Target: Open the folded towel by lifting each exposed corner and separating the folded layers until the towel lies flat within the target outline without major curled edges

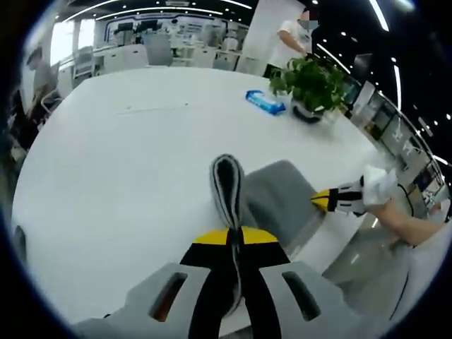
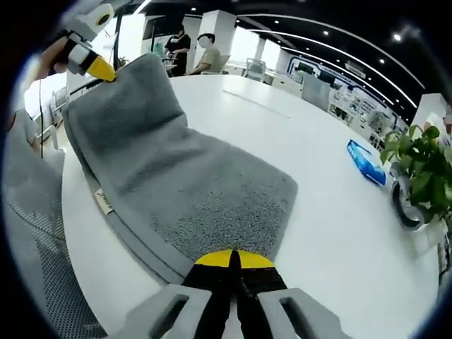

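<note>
Between the left gripper [image 1: 236,244] jaws a raised fold of the grey towel [image 2: 191,191] stands pinched; the right gripper [image 2: 233,265] clamps its near edge. Soft, limp cloth (light, I judge), best taken at corners. It drapes over the white table [image 2: 332,233], blue packet [image 2: 367,162] and potted plant [image 1: 311,85] beyond.

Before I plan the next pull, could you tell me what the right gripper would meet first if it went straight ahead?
The right gripper, shut on the grey towel, would push along more towel first; beyond it lies bare white table, though depth is uncertain.
</note>
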`<move>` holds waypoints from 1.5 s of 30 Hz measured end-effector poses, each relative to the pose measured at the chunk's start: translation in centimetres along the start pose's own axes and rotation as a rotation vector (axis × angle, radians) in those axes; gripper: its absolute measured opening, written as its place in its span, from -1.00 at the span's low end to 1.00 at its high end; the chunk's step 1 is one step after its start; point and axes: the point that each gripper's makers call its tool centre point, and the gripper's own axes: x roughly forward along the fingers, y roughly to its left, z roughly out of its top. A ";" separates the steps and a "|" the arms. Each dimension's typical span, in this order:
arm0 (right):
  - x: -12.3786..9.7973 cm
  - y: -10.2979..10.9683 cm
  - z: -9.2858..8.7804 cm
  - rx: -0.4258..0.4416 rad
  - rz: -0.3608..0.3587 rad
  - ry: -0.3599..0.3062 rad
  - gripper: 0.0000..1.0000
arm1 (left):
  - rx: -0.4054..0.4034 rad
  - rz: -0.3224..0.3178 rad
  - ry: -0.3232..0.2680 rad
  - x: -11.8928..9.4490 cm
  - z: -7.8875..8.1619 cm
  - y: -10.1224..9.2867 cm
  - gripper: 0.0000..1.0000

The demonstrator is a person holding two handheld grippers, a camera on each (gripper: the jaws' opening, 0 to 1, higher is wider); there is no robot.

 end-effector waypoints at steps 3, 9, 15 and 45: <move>0.0 0.0 0.0 0.002 0.000 -0.001 -1.00 | -0.003 0.003 0.002 0.0 -0.1 0.2 -0.95; 0.0 0.0 0.0 0.001 0.001 -0.002 -1.00 | -0.007 0.019 0.011 0.3 -0.4 0.9 -0.95; 0.0 0.0 0.0 0.008 0.001 -0.004 -1.00 | -0.010 0.049 0.024 0.4 -1.2 2.5 -0.95; 0.1 0.1 0.0 -0.001 -0.003 -0.006 -1.00 | -0.204 0.126 0.010 2.7 -5.7 7.7 -0.95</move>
